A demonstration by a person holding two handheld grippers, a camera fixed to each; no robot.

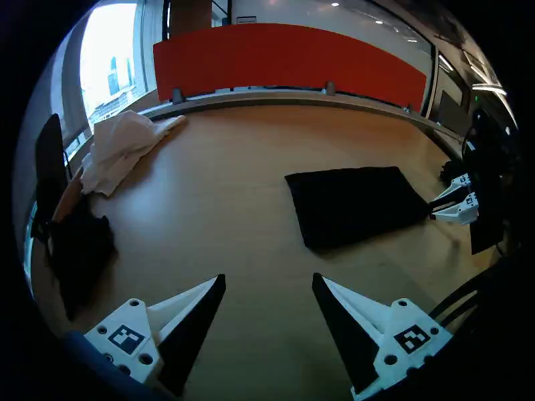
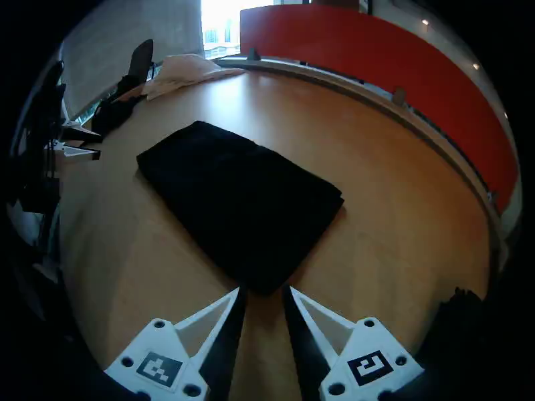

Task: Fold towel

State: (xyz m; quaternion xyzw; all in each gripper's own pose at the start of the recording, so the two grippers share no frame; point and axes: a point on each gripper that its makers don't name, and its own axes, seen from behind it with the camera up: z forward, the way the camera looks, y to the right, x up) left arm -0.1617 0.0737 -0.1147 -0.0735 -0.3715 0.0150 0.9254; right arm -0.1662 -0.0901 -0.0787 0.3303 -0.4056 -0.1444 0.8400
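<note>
A black towel (image 1: 354, 204) lies folded into a flat rectangle on the wooden table (image 1: 234, 200). My left gripper (image 1: 267, 284) hovers open over bare wood, well short of the towel's near edge, with nothing between its fingers. Farther off, my right gripper (image 1: 432, 207) sits at the towel's right edge. In the right gripper view the towel (image 2: 241, 200) stretches away from me, its near corner reaching just between the fingertips of my right gripper (image 2: 263, 291). The jaws stand narrowly apart with wood showing between them. My left gripper (image 2: 99, 147) appears small at the far left.
A crumpled white cloth (image 1: 124, 147) lies at the table's far left corner, and a dark cloth heap (image 1: 80, 250) sits at the left edge. A red partition (image 1: 287, 57) runs along the back edge. A chair (image 2: 139, 57) stands beyond the table.
</note>
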